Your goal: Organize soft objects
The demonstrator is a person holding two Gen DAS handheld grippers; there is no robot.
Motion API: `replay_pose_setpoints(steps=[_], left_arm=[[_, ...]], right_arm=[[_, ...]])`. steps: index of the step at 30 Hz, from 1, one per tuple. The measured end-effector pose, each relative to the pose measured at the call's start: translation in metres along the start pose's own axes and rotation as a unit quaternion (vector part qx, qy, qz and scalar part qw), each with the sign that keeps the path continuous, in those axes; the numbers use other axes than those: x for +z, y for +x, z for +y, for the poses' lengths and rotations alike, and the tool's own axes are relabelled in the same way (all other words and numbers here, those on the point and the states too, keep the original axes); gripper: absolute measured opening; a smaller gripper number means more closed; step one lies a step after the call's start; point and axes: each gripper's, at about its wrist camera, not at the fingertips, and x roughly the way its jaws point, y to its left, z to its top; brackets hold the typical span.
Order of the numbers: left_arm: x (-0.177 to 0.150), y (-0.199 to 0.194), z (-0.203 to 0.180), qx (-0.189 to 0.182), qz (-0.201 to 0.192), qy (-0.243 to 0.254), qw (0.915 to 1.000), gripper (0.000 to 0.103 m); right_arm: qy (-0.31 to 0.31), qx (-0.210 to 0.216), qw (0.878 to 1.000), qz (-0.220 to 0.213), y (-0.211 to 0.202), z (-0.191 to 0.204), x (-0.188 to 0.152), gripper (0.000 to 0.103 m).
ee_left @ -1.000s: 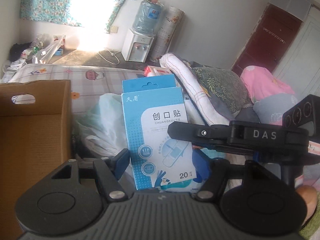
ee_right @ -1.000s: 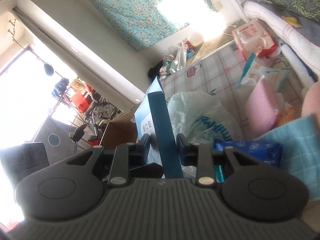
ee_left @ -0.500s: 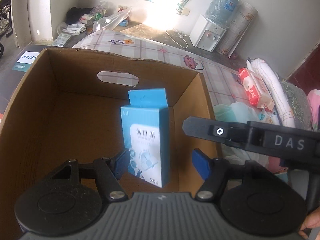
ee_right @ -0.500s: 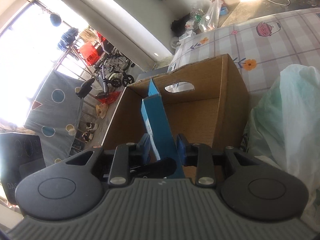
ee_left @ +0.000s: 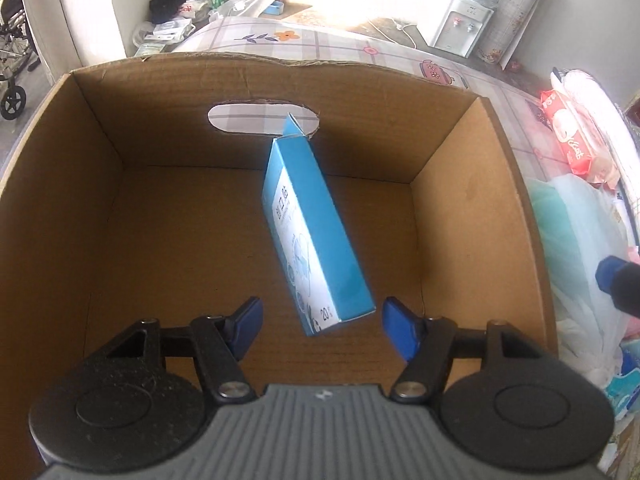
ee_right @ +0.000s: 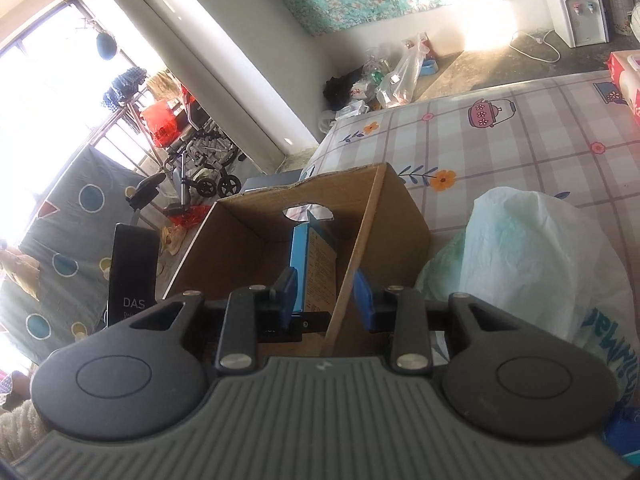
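A blue plaster box (ee_left: pixel 316 236) hangs tilted inside the brown cardboard box (ee_left: pixel 472 184), free of both grippers, apparently falling. My left gripper (ee_left: pixel 320 320) is open above the cardboard box floor, just below the blue box. My right gripper (ee_right: pixel 324 296) is open at the cardboard box's (ee_right: pixel 396 204) near right wall; the blue box (ee_right: pixel 314 258) shows just beyond its left finger. The right gripper's fingertip (ee_left: pixel 608 274) shows at the right edge of the left wrist view.
A white-green plastic bag (ee_right: pixel 532 260) lies right of the cardboard box on the checked bedsheet (ee_right: pixel 520 136). A red wipes pack (ee_left: pixel 572 148) lies farther right. A water dispenser (ee_left: pixel 460 32) stands by the far wall. A wheelchair (ee_right: pixel 200 152) stands left.
My right gripper has opened and let go of the blue box, which now tilts inside the cardboard box. The right gripper has drawn back to the right wall.
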Motion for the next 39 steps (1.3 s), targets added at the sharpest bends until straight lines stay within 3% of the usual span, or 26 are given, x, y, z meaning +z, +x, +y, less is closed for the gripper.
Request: replay_pose_setpoints(steps=[3, 5, 9, 14, 20, 23, 26, 32, 39], left_arm=[[0.001, -0.001, -0.005, 0.015, -0.009, 0.001, 0.9999, 0.046], [0.003, -0.005, -0.009, 0.013, -0.019, 0.000, 0.9997, 0.042], [0.008, -0.014, -0.020, -0.006, -0.041, 0.015, 0.9990, 0.041], [0.020, -0.002, -0.030, -0.066, -0.019, 0.013, 0.9975, 0.043], [0.023, 0.002, -0.024, -0.088, -0.008, -0.027, 0.9958, 0.052], [0.025, -0.004, -0.015, -0.070, -0.016, -0.050, 0.9962, 0.066], [0.032, 0.000, -0.003, -0.028, -0.006, -0.094, 0.9952, 0.080], [0.042, 0.032, 0.023, -0.022, 0.056, -0.195, 0.9789, 0.080], [0.048, 0.038, 0.025, -0.037, 0.050, -0.236, 0.9697, 0.083]], right_arm=[[0.013, 0.000, 1.000, 0.002, -0.003, -0.010, -0.003, 0.031], [0.024, 0.003, 1.000, 0.004, -0.003, -0.017, -0.005, 0.031], [0.032, 0.009, 0.999, 0.003, -0.006, -0.022, -0.010, 0.031], [0.045, 0.014, 0.999, 0.003, -0.008, -0.028, -0.011, 0.033], [0.058, 0.011, 0.998, 0.003, -0.012, -0.034, -0.013, 0.041], [0.061, 0.010, 0.998, 0.002, -0.013, -0.037, -0.013, 0.042], [0.063, 0.011, 0.998, 0.000, -0.012, -0.039, -0.013, 0.044], [0.069, 0.018, 0.997, 0.004, -0.008, -0.040, -0.015, 0.046], [0.073, 0.012, 0.997, -0.003, -0.012, -0.047, -0.014, 0.049]])
